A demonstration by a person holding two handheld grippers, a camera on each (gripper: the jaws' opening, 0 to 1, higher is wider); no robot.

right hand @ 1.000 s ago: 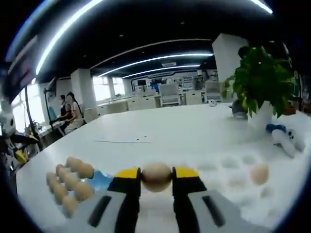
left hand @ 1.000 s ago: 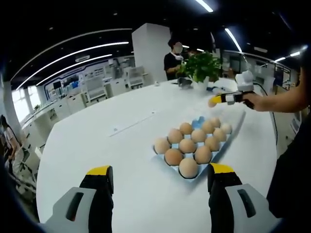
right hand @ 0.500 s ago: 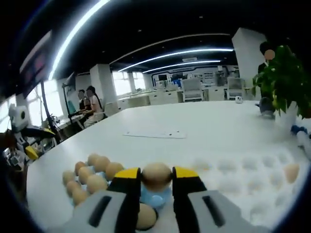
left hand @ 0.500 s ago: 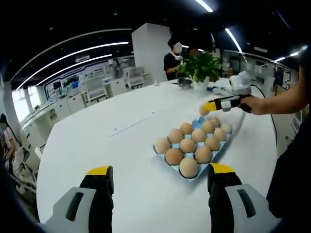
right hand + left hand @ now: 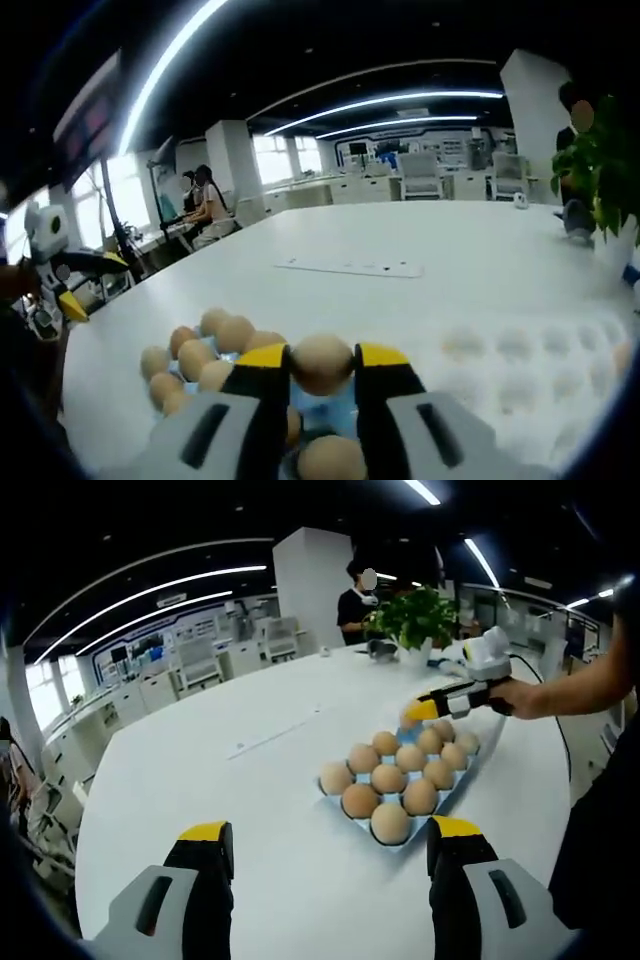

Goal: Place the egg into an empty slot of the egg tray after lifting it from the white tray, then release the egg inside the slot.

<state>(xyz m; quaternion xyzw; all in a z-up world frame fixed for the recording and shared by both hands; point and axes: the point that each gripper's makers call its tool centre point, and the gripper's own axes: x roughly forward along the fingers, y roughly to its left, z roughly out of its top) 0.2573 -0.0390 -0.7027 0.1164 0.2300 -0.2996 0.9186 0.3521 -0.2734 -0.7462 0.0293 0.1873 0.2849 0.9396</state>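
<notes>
One egg (image 5: 322,362) sits clamped between the right gripper's (image 5: 322,368) jaws, now over the far end of the egg tray (image 5: 474,770) after crossing from the white tray (image 5: 540,390). Lowering into a blue empty slot looks next. Left gripper (image 5: 330,842) hangs open and empty near the egg tray.

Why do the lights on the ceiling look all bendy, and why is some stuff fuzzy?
Fisheye lenses bend straight lines: in both views the ceiling light strips curve like arcs. In the right gripper view the egg held in the right gripper looks soft, and the white tray is washed out and blurry. In the left gripper view the egg tray looks sharper.
</notes>
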